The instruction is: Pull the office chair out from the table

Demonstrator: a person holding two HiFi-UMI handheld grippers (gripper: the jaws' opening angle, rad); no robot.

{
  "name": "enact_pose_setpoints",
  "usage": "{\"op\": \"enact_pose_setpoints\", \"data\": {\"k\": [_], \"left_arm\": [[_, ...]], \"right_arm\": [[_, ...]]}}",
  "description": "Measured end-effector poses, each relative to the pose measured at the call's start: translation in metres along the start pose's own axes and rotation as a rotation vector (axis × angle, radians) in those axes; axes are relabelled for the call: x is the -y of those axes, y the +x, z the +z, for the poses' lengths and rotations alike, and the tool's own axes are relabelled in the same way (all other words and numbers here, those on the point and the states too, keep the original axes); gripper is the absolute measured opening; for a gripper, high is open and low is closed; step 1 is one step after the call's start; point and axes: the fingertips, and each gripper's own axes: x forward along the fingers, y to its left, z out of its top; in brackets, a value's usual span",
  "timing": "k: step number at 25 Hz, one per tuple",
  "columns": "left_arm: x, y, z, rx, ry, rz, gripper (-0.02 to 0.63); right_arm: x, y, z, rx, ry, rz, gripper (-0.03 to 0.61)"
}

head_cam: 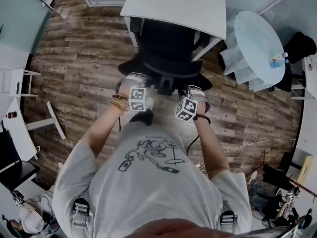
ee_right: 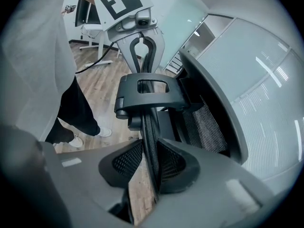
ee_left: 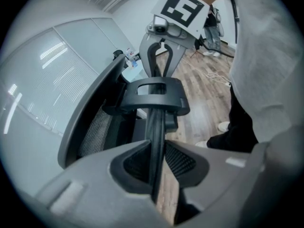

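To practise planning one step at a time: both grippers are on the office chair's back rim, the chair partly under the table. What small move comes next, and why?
Probably draw both grippers evenly back toward the person. The left gripper and right gripper each clamp the office chair by its back rim, and it sits partly under the white table.

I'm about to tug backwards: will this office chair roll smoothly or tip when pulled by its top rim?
Probably rolls easily: the office chair stands on hard plank floor, though its wheels aren't visible. The left gripper and right gripper clamp its thin top rim, high up, so a hard tug may tilt it. The mesh back may flex.
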Motion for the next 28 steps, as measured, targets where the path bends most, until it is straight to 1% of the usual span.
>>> {"op": "enact_pose_setpoints", "data": {"k": [9, 15, 20, 28], "left_arm": [[0.057, -0.017, 0.026, -0.024, -0.026, 0.001, 0.092], [0.098, -0.035, 0.036, -0.049, -0.039, 0.004, 0.092], [0.117, -0.045, 0.031, -0.088, -0.059, 0.014, 0.095], [0.145, -0.065, 0.024, -0.074, -0.069, 0.02, 0.098]], "right_arm": [[-0.052, -0.034, -0.016, 0.031, -0.012, 0.005, 0.104], [-0.091, -0.058, -0.017, 0.054, -0.016, 0.004, 0.104], [-0.113, -0.068, -0.009, 0.077, -0.017, 0.009, 0.104], [-0.145, -0.083, 0.007, 0.063, -0.02, 0.022, 0.1]]}}
